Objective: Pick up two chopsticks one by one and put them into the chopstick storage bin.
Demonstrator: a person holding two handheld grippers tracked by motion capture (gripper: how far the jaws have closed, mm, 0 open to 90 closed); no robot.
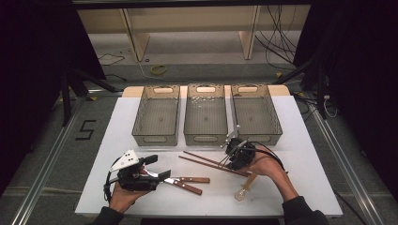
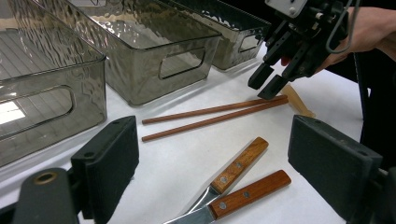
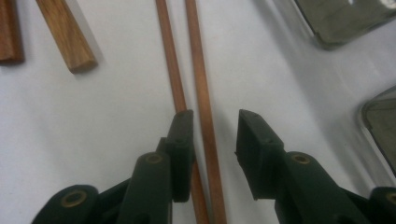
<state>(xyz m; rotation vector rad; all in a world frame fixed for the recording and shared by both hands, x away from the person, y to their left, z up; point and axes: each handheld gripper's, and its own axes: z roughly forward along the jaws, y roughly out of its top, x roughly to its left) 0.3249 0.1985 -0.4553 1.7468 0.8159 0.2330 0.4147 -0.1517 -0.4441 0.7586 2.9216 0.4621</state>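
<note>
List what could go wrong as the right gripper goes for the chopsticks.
The right gripper has one chopstick between its open jaws, while the other chopstick runs under the left pad; closing may pinch one and knock the other aside. The grasp is near the sticks' end, so a lifted stick could droop or swivel. The spoon lying close by could get nudged.

Two reddish-brown wooden chopsticks [image 1: 211, 164] lie on the white table sheet [image 1: 141, 126]. Three smoky grey translucent plastic bins [image 1: 206, 115] show rippled walls. Two knives carry brown wooden handles [image 2: 243, 175].
</note>
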